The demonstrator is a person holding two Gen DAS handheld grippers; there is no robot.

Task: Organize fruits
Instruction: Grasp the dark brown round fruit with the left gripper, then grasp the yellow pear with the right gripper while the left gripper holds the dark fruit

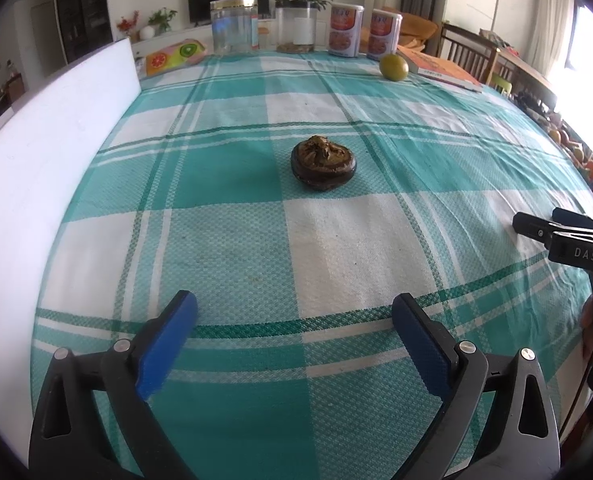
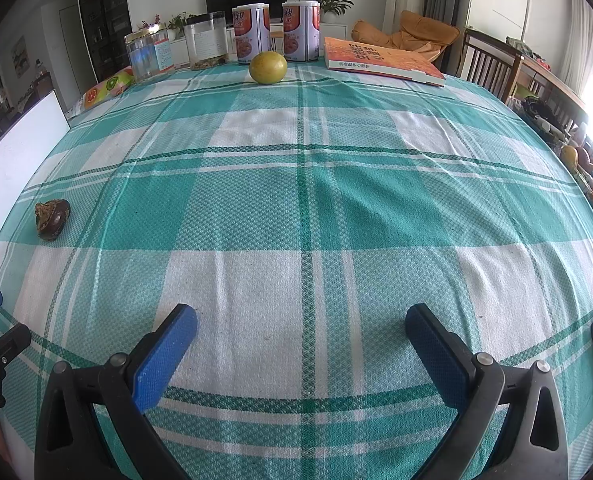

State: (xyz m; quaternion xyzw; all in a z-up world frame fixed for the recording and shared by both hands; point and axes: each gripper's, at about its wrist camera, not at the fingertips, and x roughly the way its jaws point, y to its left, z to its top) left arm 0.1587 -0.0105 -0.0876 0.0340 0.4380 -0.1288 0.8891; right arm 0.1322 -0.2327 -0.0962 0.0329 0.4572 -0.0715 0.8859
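Both sets of fingers spread, empty. Shrivelled dark fruit (image 1: 323, 168) mid-tabletop (image 1: 356, 240) ahead of left gripper (image 1: 294, 316); green fruit (image 2: 268, 67) at far edge. Risk: round one rolls into cans (image 2: 278, 34) if nudged; soft one may squash.

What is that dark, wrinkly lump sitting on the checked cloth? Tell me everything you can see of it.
The dark brown fruit is squat and roundish, with smooth, slightly glossy skin below and a shrivelled, tan, crumpled top. It looks dried out or overripe; what kind it is I cannot tell. It lies alone on the teal-and-white checked tablecloth, straight ahead of the open left gripper and well clear of it. Only the cloth touches it. From the right wrist view it sits far to the left.
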